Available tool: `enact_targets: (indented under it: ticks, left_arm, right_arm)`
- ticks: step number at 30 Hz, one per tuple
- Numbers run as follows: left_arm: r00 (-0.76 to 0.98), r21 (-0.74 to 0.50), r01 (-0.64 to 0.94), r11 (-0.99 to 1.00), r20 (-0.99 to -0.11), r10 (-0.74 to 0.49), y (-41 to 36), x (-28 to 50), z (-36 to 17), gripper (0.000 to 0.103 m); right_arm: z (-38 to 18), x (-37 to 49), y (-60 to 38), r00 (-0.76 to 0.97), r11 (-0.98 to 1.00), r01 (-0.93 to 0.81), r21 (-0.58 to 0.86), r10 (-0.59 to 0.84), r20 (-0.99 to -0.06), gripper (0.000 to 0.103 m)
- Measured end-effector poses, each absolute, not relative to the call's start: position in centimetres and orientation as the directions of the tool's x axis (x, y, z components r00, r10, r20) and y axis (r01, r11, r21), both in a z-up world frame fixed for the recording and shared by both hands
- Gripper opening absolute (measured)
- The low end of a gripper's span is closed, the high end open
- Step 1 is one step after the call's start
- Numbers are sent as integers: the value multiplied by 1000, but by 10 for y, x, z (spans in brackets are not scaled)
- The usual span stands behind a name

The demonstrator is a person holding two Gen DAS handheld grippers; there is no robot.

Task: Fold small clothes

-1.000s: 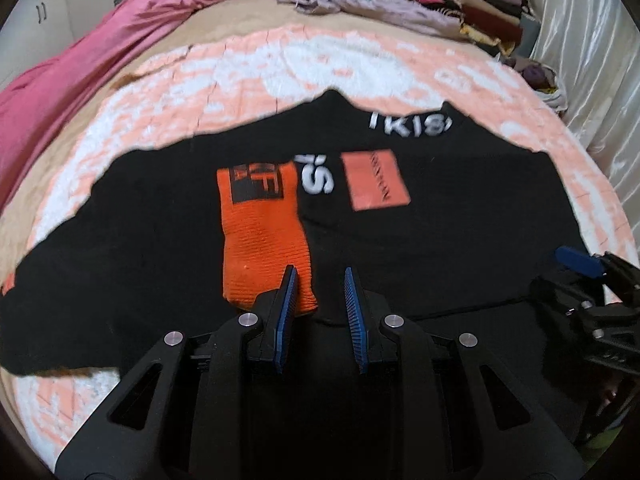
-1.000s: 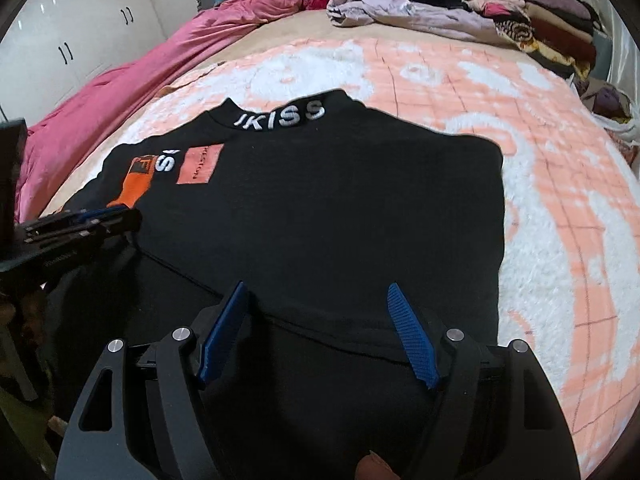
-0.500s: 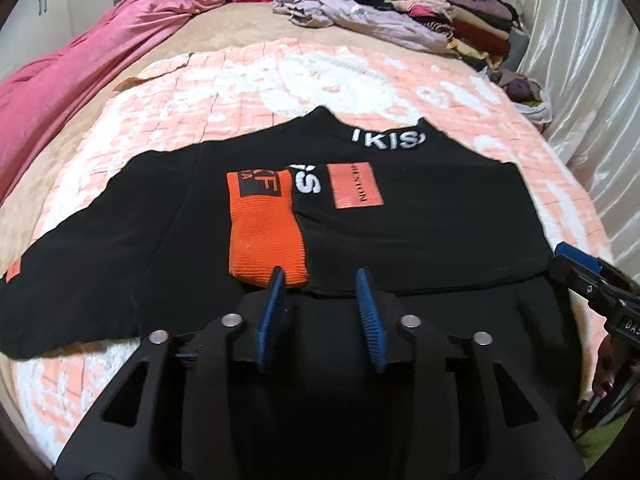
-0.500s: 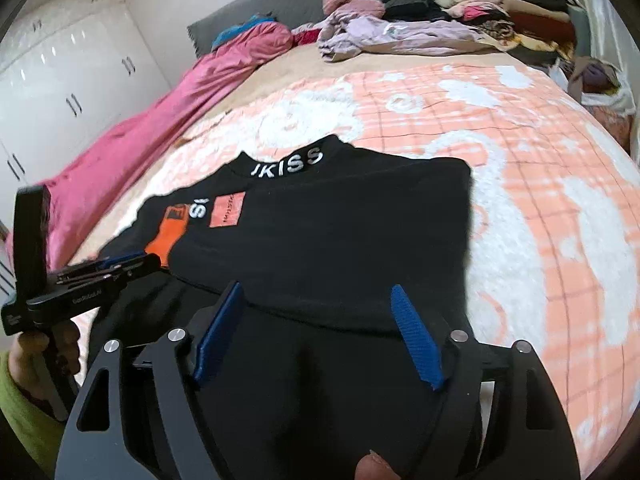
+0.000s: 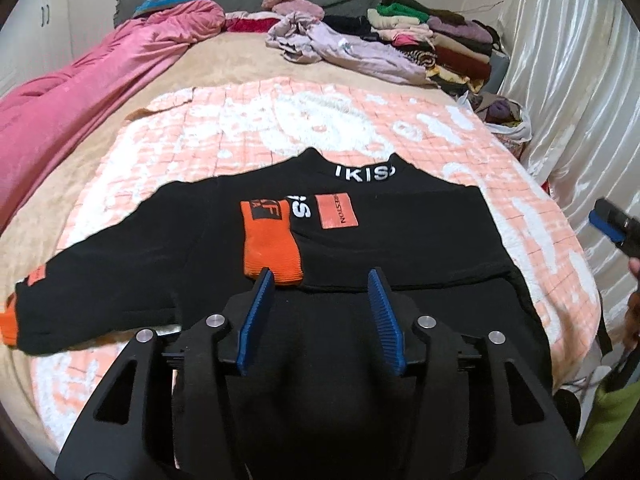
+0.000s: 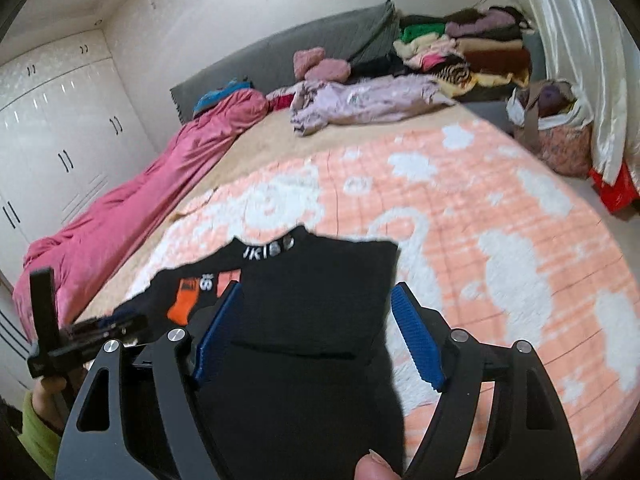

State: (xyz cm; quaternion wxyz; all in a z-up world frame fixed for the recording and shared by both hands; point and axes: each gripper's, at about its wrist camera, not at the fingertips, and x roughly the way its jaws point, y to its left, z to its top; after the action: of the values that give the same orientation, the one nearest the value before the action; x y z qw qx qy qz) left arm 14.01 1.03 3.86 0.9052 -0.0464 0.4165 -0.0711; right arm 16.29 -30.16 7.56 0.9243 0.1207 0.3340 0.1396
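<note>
Black sweater (image 5: pixel 400 248) lying flat on the orange-and-white blanket (image 5: pixel 360 120) of the bed, collar away from the cameras, near hem already turned up over the body. One sleeve doubled across the chest, orange cuff (image 5: pixel 272 252) resting beside the orange patch; other sleeve (image 5: pixel 92 276) lying stretched out to the side, not yet folded in.

Left hand-held gripper (image 5: pixel 320 316) hovering above the folded hem, jaws having just been opening, now spread with nothing between them and no pad pressing on cloth. Right hand-held gripper (image 6: pixel 320 340) hovering over the opposite side of the sweater, jaws standing wide, nothing pinched; blur in that view hiding finer detail.

Judging the hem fold complete and the outstretched sleeve as the next target.

Risks from here:
- Dragging a pad across the released hem while moving off, causing the fresh fold to slide open.
- Pinching two layers at the sleeve instead of one, pulling the body out of square.
- Snagging the plush blanket together with the cloth, lifting both.
- Catching the orange cuff, undoing the sleeve already laid across the chest.
</note>
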Motion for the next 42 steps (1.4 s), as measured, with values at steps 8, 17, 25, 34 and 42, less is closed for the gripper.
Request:
enact_targets:
  ticks: [8, 17, 25, 34, 42]
  left_arm:
    - [693, -149, 71, 986, -704, -156, 32, 122, 66, 48]
    - [718, -151, -39, 988, -692, -77, 85, 110, 69, 50]
    - [701, -150, -179, 972, -713, 19, 148, 93, 55, 50]
    - [664, -169, -346, 923, -739, 114, 221, 68, 34, 51]
    - [622, -197, -475, 857, -765, 169, 272, 55, 11, 54]
  right_arm:
    - [141, 156, -316, 794, 935, -186, 303, 324, -513, 76]
    - [169, 160, -278, 781, 915, -308, 259, 399, -481, 76]
    - [139, 173, -185, 667, 845, -497, 195, 516, -537, 76]
    - [69, 179, -104, 532, 779, -604, 165, 549, -645, 76]
    - [21, 177, -64, 460, 736, -664, 132, 541, -704, 76]
